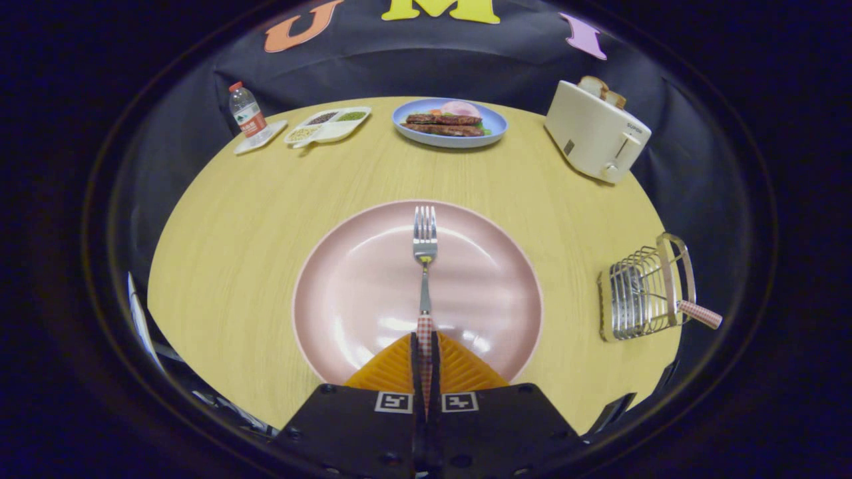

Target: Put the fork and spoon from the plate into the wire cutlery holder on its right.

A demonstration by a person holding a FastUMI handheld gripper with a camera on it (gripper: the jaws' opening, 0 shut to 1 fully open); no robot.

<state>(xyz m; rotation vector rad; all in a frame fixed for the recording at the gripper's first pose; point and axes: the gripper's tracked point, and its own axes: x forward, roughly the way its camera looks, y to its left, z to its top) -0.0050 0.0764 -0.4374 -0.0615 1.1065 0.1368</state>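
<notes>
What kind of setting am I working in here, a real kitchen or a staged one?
Likely a staged dining table in a booth: a round wooden table set with a toaster, a food plate, and the wire cutlery holder. The gripper jaws are shut on the fork.

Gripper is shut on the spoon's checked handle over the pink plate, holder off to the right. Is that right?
Not quite: the gripper view shows the gripper shut on the fork, not a spoon. The rest holds: checked handle, over the pink plate, wire holder to the right.

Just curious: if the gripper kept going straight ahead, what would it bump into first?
The gripper is shut on the fork over the pink plate. Straight on, past bare table, probably the blue food plate; depth is unclear.
</notes>
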